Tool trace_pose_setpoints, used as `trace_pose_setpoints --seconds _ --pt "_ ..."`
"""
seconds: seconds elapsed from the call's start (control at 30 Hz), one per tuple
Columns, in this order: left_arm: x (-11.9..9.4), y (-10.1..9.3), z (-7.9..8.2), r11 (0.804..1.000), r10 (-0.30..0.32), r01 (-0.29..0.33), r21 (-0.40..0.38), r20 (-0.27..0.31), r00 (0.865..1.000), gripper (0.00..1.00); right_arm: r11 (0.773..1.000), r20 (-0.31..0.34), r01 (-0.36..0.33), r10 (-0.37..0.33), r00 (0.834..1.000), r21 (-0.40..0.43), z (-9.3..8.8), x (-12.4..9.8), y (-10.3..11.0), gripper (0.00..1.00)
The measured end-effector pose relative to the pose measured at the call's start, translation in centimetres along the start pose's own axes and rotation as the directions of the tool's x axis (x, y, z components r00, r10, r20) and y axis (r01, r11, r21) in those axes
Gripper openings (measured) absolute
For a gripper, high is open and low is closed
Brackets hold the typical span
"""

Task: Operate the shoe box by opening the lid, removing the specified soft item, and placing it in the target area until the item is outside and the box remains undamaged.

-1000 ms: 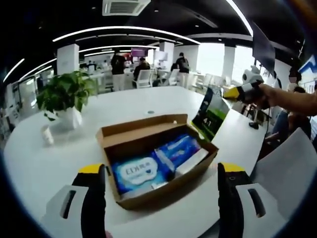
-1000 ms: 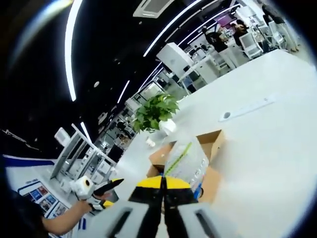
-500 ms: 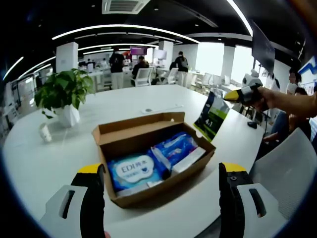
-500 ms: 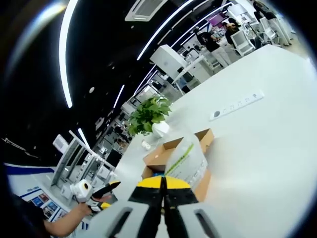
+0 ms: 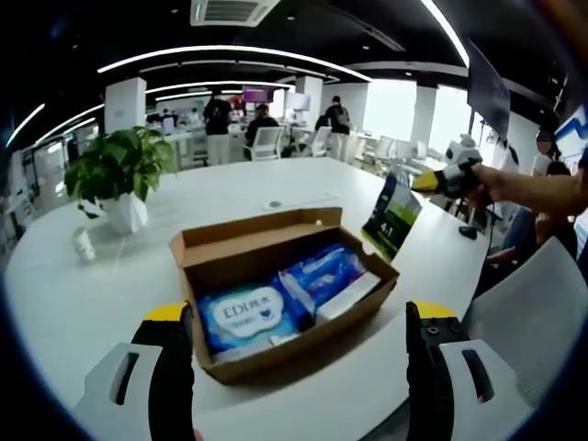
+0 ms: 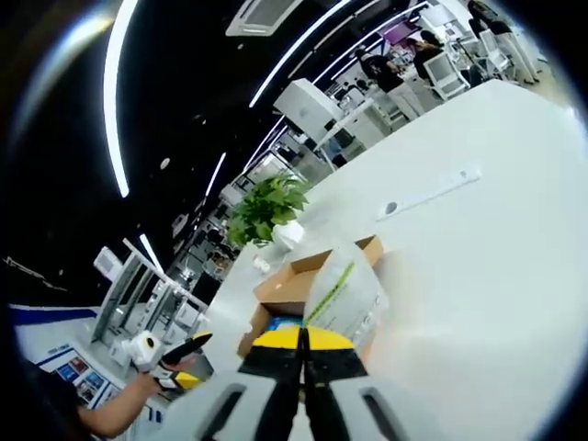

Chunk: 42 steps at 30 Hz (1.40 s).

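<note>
Shoe box (image 5: 276, 299): open on white table (image 5: 83, 312), blue packs inside.
Right gripper (image 6: 302, 338): clamped on soft pack (image 6: 344, 299) (lifted out).
Left gripper (image 5: 299, 317): wide, empty.

Bright, even indoor light from curved ceiling strip lights (image 5: 230, 55) and blown-out far windows (image 5: 390, 108); ceiling reads near black. White table (image 5: 230, 197) glares lightly, soft shadows only. Heavy fisheye bending at edges; centre sharp, near jaws and far background soft in both views.
</note>
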<state>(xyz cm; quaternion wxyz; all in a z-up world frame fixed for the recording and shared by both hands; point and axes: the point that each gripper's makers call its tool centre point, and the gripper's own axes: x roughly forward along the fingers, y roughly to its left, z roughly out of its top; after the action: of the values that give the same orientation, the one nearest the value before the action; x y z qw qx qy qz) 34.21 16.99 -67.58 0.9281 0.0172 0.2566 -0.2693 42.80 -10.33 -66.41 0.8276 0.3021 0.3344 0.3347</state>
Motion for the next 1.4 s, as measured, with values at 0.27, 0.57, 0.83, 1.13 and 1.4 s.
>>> trace_pose_setpoints --seconds 0.27,0.57,0.83,1.13,1.4 --pt "-0.5 0.2 -0.2 1.0 0.01 -0.01 -0.012 0.009 1.0 1.0 0.999 -0.06 0.045 -0.045 0.997 -0.006 -1.2 1.1 -2.1 0.0" --pt "-1.0 0.2 -1.1 0.999 0.024 -0.024 -0.037 0.007 1.0 1.0 0.997 -0.1 0.076 -0.078 0.992 -0.025 -2.1 1.8 -3.5 0.0" --pt "-1.1 0.7 -1.4 0.999 0.031 -0.03 -0.043 0.009 0.999 1.0 0.994 -0.122 0.1 -0.103 0.987 -0.03 -2.4 2.1 -4.9 0.0" --pt "-1.3 0.6 -1.3 0.999 0.028 -0.028 -0.038 0.013 1.0 1.0 0.989 -0.125 0.147 -0.15 0.981 -0.029 -2.4 1.8 -7.0 0.0" --pt "-1.6 0.3 -1.9 0.999 0.029 -0.029 -0.039 0.001 1.0 1.0 0.981 -0.126 0.19 -0.193 0.973 -0.032 -2.3 1.5 -8.8 0.0"
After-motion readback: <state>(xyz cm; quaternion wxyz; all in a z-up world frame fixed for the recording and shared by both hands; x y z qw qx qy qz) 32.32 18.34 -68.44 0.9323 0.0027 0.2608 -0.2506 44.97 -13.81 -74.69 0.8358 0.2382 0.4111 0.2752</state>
